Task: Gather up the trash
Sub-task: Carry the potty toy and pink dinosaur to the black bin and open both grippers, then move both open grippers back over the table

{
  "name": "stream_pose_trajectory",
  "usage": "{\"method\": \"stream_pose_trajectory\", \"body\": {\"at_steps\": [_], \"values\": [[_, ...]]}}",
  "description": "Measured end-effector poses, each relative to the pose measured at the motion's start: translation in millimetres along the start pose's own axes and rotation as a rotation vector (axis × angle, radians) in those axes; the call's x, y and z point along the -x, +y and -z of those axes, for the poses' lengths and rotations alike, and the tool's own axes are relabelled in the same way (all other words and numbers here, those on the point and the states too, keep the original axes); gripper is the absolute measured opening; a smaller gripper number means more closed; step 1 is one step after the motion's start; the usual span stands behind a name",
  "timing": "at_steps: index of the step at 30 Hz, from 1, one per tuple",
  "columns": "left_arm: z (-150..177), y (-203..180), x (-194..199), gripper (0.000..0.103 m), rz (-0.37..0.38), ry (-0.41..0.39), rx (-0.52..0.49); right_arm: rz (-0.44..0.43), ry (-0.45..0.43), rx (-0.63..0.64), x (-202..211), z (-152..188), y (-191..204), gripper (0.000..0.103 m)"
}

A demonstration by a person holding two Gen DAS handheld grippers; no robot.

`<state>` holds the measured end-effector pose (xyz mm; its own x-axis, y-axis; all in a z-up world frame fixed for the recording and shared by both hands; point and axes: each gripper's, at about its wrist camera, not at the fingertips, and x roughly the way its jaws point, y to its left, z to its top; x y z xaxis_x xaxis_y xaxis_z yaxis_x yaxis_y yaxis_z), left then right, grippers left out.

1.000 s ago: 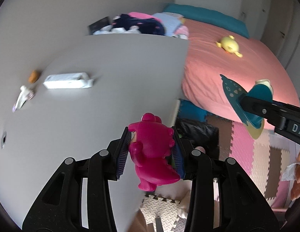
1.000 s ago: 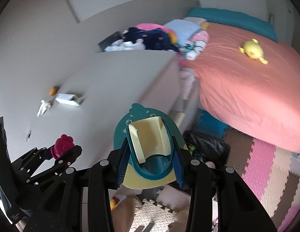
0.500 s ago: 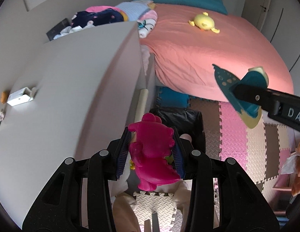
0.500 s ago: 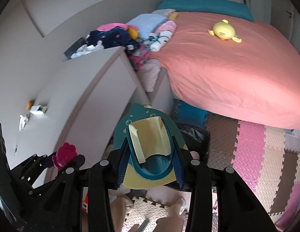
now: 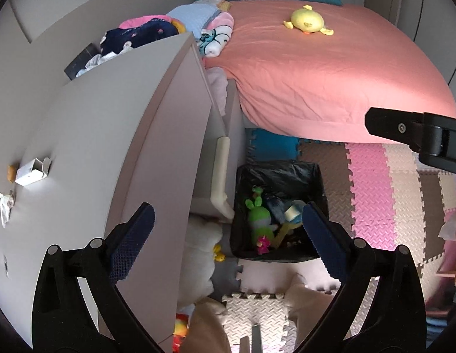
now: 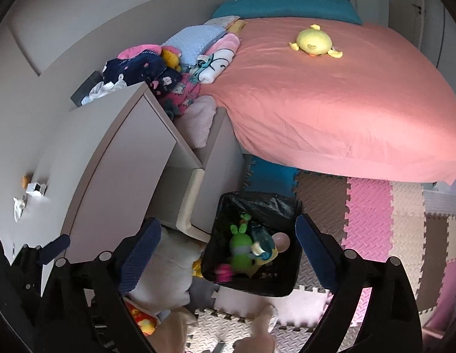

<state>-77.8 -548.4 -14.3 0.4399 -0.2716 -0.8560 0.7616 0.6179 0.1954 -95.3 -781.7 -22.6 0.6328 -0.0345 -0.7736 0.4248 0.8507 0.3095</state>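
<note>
Presently both tools hang above the bin (image 5: 279,176), a black-lined container on the floor mat beside the worktop (image 5: 110,135). The left tool (image 5: 225,229) has its jaws spread wide and carries nothing. The right tool (image 6: 228,241) is likewise wide and empty. The bin holds a pink toy (image 5: 262,241), a green toy (image 6: 241,253) and a teal scoop (image 6: 261,245), all lying loose on its bottom.

Remaining trash lies on the worktop, at its far left edge in both views: a white wrapper (image 5: 32,172), an orange scrap (image 5: 11,173) just beside it, and a crumpled scrap (image 5: 6,206) near these. All three are well apart from the bin.

Relation governing the next move: the worktop trash lies to the left of both tools and above the level of the bin. The left tool is judged nearer to it. The wrapper's long axis runs roughly across the left view, tilted slightly, so the jaws should straddle its short side. Being thin, the crumpled scrap may slip from the pads.
</note>
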Motion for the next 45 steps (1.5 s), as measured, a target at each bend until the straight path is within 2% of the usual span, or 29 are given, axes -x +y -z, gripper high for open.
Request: {"method": "stream_pose_trajectory", "body": {"at_steps": [8, 18, 31, 45], "values": [[3, 6, 7, 0.097, 0.016, -0.008, 0.018, -0.003, 0.005, 0.008, 0, 5, 9, 0.093], [9, 34, 23, 0.097, 0.031, -0.040, 0.058, -0.031, -0.007, 0.074, 11, 5, 49, 0.093], [30, 119, 46, 0.097, 0.024, -0.080, 0.193, -0.070, -0.011, 0.211, 14, 9, 144, 0.093], [64, 245, 54, 0.097, -0.030, -0.089, 0.385, -0.120, 0.019, 0.372, -10, 13, 260, 0.093]]}}
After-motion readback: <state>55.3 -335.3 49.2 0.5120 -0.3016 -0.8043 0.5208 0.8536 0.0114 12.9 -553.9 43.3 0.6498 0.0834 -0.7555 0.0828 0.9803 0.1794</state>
